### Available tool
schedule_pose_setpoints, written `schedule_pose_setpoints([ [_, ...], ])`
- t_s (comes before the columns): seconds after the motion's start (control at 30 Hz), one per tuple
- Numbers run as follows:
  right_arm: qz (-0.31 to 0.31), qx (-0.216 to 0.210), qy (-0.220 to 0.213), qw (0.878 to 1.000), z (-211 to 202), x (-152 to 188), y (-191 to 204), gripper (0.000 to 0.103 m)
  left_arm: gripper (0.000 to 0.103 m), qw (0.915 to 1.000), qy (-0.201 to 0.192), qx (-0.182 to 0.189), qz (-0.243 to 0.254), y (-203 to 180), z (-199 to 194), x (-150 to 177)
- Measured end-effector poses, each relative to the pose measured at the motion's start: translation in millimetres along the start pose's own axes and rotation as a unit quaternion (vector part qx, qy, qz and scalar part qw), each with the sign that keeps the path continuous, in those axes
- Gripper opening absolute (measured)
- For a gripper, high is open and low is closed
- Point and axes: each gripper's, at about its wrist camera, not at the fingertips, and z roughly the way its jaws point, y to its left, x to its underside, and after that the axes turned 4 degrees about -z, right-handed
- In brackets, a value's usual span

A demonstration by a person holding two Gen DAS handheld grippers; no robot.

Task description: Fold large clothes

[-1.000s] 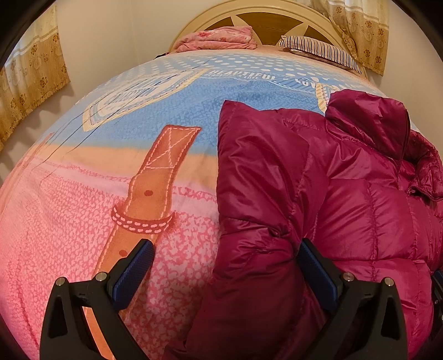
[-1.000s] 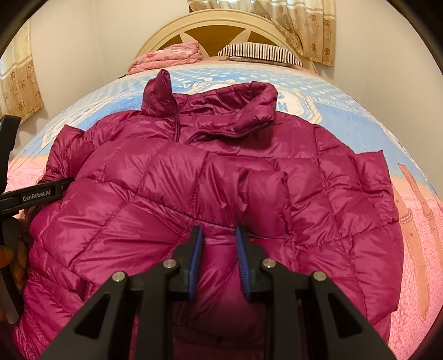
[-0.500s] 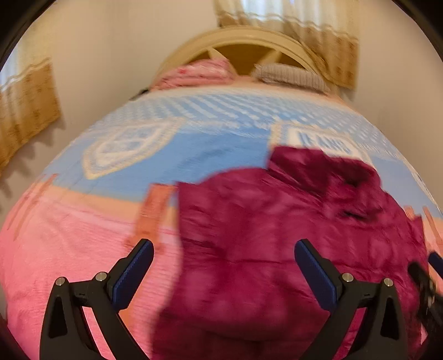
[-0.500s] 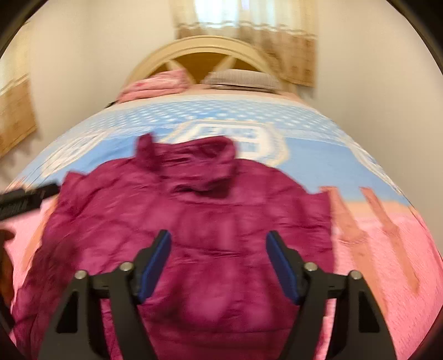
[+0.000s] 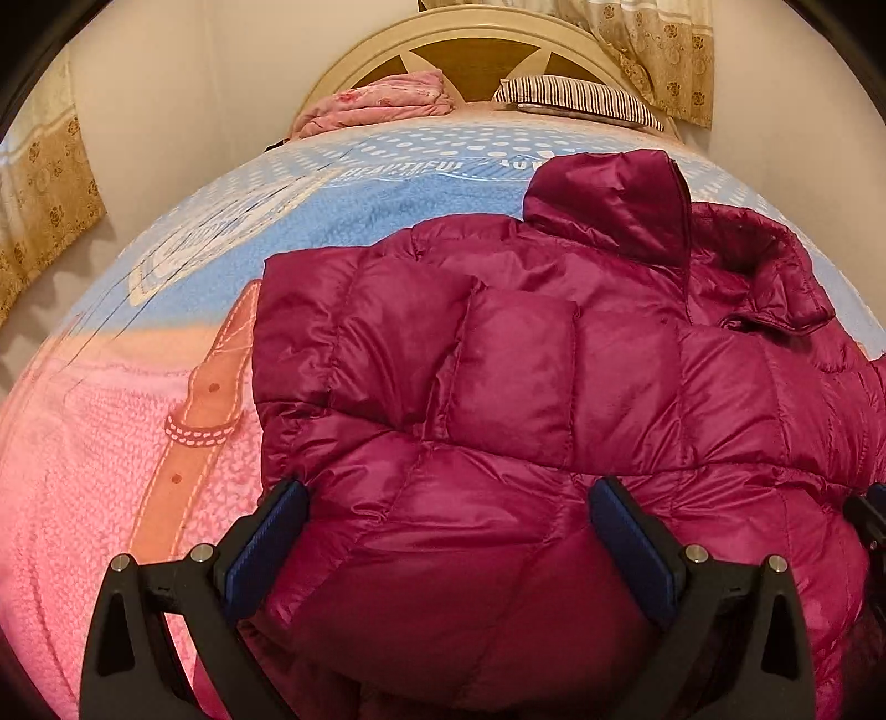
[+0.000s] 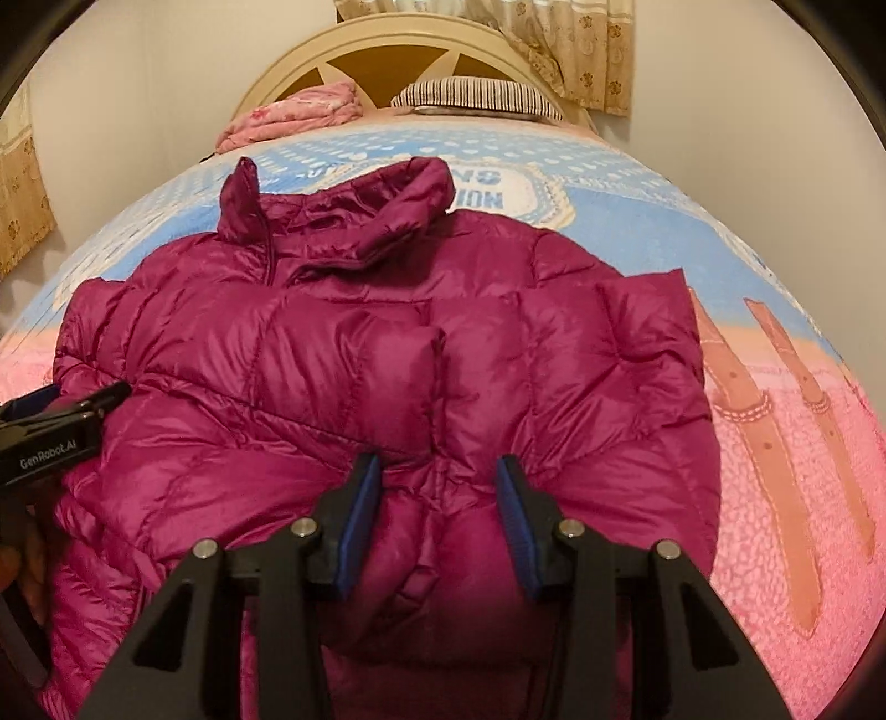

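Observation:
A magenta quilted puffer jacket (image 5: 526,387) lies on the bed, collar toward the headboard, both sleeves folded in across its front. My left gripper (image 5: 448,531) is wide open over the jacket's lower left part, with the fabric bulging between its blue pads. In the right wrist view the jacket (image 6: 387,360) fills the middle. My right gripper (image 6: 437,515) is partly open over the hem near the middle, with a puff of fabric between the pads. The left gripper's body (image 6: 50,437) shows at that view's left edge.
The bedspread (image 5: 138,443) is pink near me and blue farther away, with brown strap prints. A folded pink blanket (image 5: 376,105) and a striped pillow (image 5: 576,99) lie by the cream headboard (image 6: 387,50). Walls and curtains flank the bed.
The right gripper went from nearly shut on the hem to open, then narrowed partway. Both grippers lifted back and came down again; the left one now sits farther right, over the jacket.

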Motion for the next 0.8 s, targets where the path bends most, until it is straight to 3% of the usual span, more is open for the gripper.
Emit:
schedule_pose_setpoints([
  [0.63,-0.006,0.009,-0.005,1.0,3,3,4,0.048,0.102,1.0,0.003,0.001,0.0,0,1,1],
  [0.73,0.003,-0.005,-0.004,1.0,0,3,0,0.052,0.102,0.9997,0.023,0.002,0.012,5,-10,-7],
  [0.8,0.012,-0.021,-0.003,1.0,-6,0,-8,0.063,0.102,0.9998,0.017,-0.004,0.012,11,-25,-14],
])
